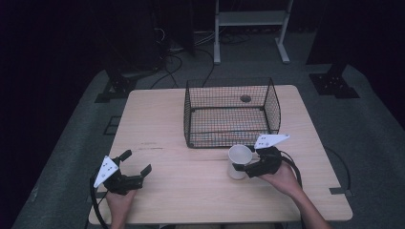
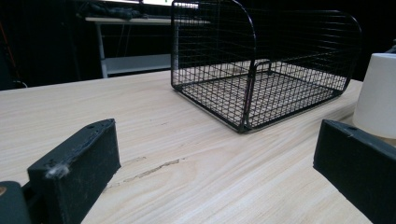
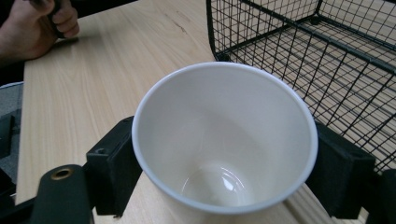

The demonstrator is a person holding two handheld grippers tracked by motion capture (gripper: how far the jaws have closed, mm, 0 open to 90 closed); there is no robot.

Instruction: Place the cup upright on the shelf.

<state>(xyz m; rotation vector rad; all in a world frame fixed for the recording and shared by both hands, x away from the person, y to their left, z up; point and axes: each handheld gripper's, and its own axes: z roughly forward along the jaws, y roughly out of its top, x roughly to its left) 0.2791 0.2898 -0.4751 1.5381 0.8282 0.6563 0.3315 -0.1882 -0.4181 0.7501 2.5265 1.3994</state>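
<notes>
Wooden table (image 1: 191,191), white shelf frame (image 1: 250,19) and floor cables (image 1: 172,62) behind

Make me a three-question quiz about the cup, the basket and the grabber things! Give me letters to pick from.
1. Where is the wire basket? A. on the table's far half B. on the floor C. in a hand
2. What colour is the cup? A. red B. white C. blue
3. What is the left gripper doing? A. squeezing the cup B. holding the basket C. open, holding nothing

Answers: 1 A, it stands beyond the cup. 2 B, white inside and out. 3 C, its jaws are spread over bare table; the right gripper straddles the cup.
</notes>
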